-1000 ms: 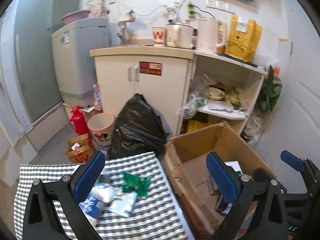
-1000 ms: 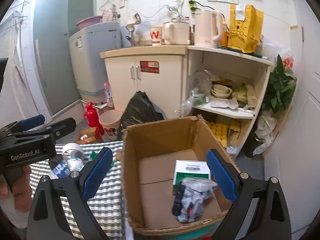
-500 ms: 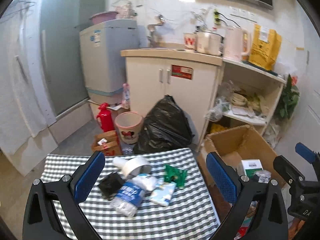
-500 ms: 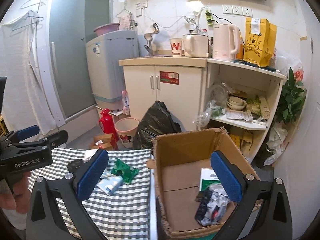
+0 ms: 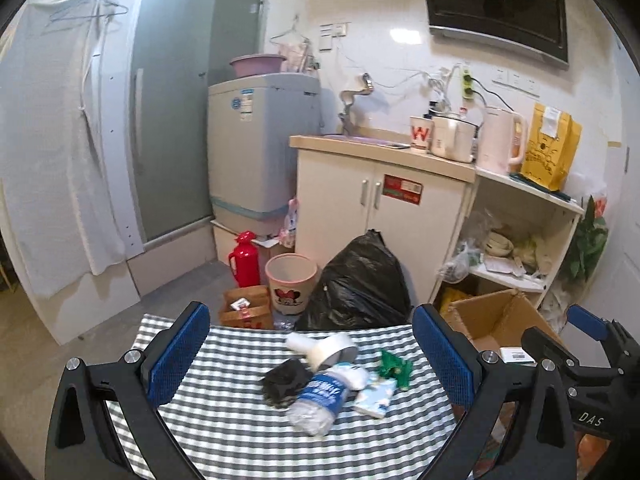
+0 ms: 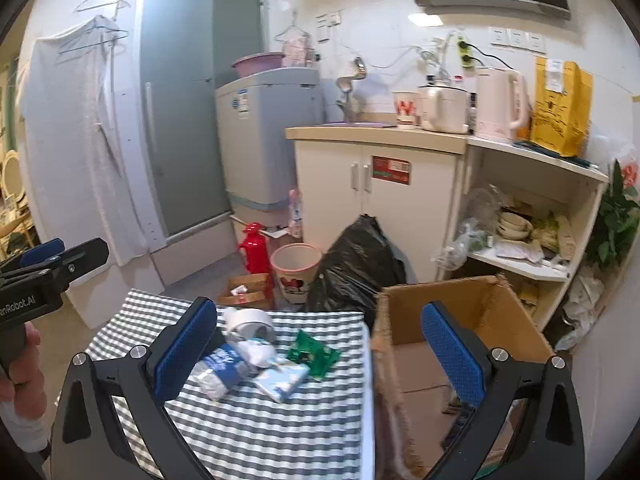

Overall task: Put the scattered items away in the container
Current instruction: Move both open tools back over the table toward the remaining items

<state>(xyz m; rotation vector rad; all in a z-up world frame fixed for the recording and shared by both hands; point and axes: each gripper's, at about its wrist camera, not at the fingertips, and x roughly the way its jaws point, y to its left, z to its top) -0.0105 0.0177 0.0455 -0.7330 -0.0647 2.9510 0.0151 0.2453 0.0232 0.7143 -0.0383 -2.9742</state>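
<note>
A small heap of loose items lies on a grey-and-white checked tablecloth [image 5: 240, 432] covering a low table. In the heap, a crushed plastic water bottle [image 5: 318, 398] with a blue label lies on its side, touching a crumpled black item [image 5: 285, 380] on its left. Just right of the bottle sits a pale blue packet [image 5: 376, 396], and right of that a green wrapper [image 5: 394, 368]. At the far side of the heap a roll of white tape [image 5: 330, 350] lies tilted, with a small white object just beside it.

To the right of the table, close against its edge, stands an open cardboard box [image 6: 472, 300], the container. A white box [image 5: 514, 355] with a barcode label lies inside it; other contents are blurred.

The left gripper [image 5: 310, 354] hangs above the near side of the table, its blue-padded fingers spread wide and holding nothing, the heap framed between them. The right gripper [image 6: 320, 348] is likewise wide apart and empty, one finger over the table and the other over the box. A hand [image 6: 20, 364] grips the left gripper's handle.

Beyond the table, on the floor, are a full black rubbish bag [image 5: 356, 280], a pink-rimmed waste bin [image 5: 291, 282], a red flask [image 5: 245, 258] and a small brown carton [image 5: 246, 312]. Behind them stand a cream cabinet [image 5: 376, 216] and a grey washing machine [image 5: 260, 148].
</note>
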